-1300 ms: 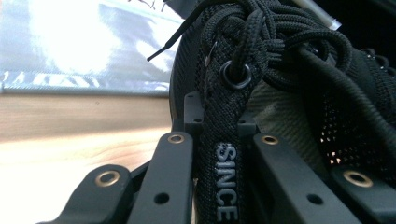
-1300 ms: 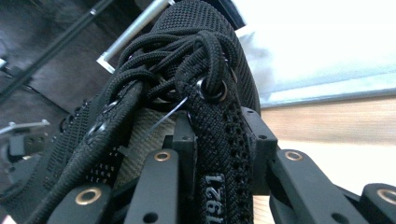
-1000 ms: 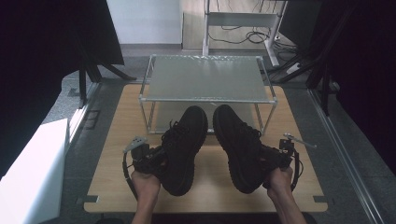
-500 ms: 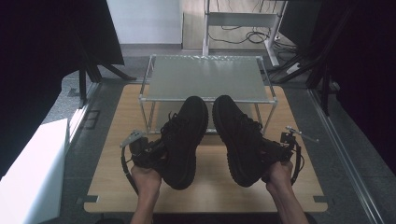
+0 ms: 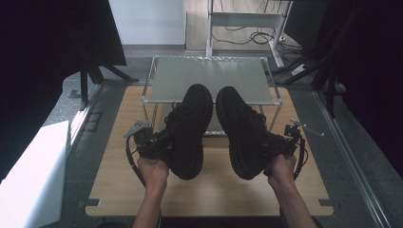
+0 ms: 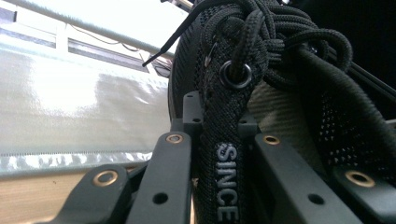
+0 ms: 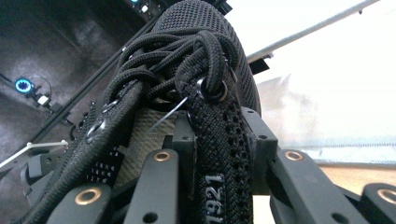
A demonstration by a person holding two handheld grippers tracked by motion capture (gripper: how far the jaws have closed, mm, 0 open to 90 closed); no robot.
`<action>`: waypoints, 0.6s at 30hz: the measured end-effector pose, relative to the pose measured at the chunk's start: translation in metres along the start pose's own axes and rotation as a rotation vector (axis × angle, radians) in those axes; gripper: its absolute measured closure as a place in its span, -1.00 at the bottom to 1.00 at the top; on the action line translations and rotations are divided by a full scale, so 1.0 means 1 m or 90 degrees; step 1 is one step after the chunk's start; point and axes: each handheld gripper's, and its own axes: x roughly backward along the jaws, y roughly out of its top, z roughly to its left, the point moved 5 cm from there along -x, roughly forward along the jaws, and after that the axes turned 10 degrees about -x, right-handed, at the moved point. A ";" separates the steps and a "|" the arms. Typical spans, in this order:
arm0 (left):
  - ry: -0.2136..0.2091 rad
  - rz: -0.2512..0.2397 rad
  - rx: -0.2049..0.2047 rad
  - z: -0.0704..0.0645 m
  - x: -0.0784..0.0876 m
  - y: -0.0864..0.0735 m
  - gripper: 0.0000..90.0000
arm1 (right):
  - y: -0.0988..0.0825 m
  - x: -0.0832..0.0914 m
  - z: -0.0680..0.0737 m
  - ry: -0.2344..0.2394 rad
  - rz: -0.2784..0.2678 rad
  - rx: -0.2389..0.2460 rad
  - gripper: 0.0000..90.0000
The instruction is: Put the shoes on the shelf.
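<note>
Two black lace-up shoes hang above the wooden table (image 5: 119, 185), toes pointing away from me. My left gripper (image 5: 153, 145) is shut on the left shoe (image 5: 190, 128) at its side edge. Up close its jaws (image 6: 219, 140) pinch the black eyelet strip marked "SINCE" (image 6: 226, 186). My right gripper (image 5: 280, 145) is shut on the right shoe (image 5: 240, 128). In the right gripper view that gripper (image 7: 212, 149) clamps the strip marked "1921" (image 7: 214, 196) below the knotted laces (image 7: 177, 56). Both toes reach over the front edge of the rack's frosted top (image 5: 209, 76).
A low metal-framed rack (image 5: 147, 101) with a frosted top stands at the far end of the table. A white box (image 5: 28, 180) sits left of the table. Black stands and cables (image 5: 328, 71) flank the right side.
Both hands have lifted the shoes and carried them toward the rack, so the toes now overlap its front edge. The grips on the shoes stay the same.
</note>
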 end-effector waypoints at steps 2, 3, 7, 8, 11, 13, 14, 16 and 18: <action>0.002 0.001 -0.001 0.000 -0.002 0.003 0.81 | 0.002 -0.002 0.001 0.001 -0.004 -0.004 0.59; 0.003 0.001 0.000 0.001 -0.003 0.005 0.81 | 0.003 -0.003 0.002 0.000 -0.005 -0.002 0.59; 0.007 -0.002 0.002 0.000 -0.008 0.012 0.81 | 0.007 -0.009 0.007 -0.003 -0.010 0.001 0.59; 0.010 -0.003 0.002 0.001 -0.009 0.014 0.81 | 0.009 -0.010 0.009 -0.004 -0.011 0.002 0.59; 0.012 -0.004 0.009 0.002 -0.013 0.019 0.81 | 0.013 -0.015 0.012 -0.007 -0.016 0.003 0.59; 0.011 -0.008 0.016 0.003 -0.016 0.022 0.81 | 0.016 -0.019 0.014 -0.008 -0.020 0.002 0.59; 0.012 -0.010 0.020 0.004 -0.018 0.024 0.81 | 0.018 -0.020 0.016 -0.009 -0.022 0.000 0.59; 0.014 -0.013 0.024 0.004 -0.021 0.028 0.81 | 0.022 -0.024 0.017 -0.010 -0.027 -0.001 0.59; 0.019 -0.015 0.026 0.005 -0.025 0.033 0.81 | 0.026 -0.027 0.019 -0.012 -0.031 -0.004 0.59</action>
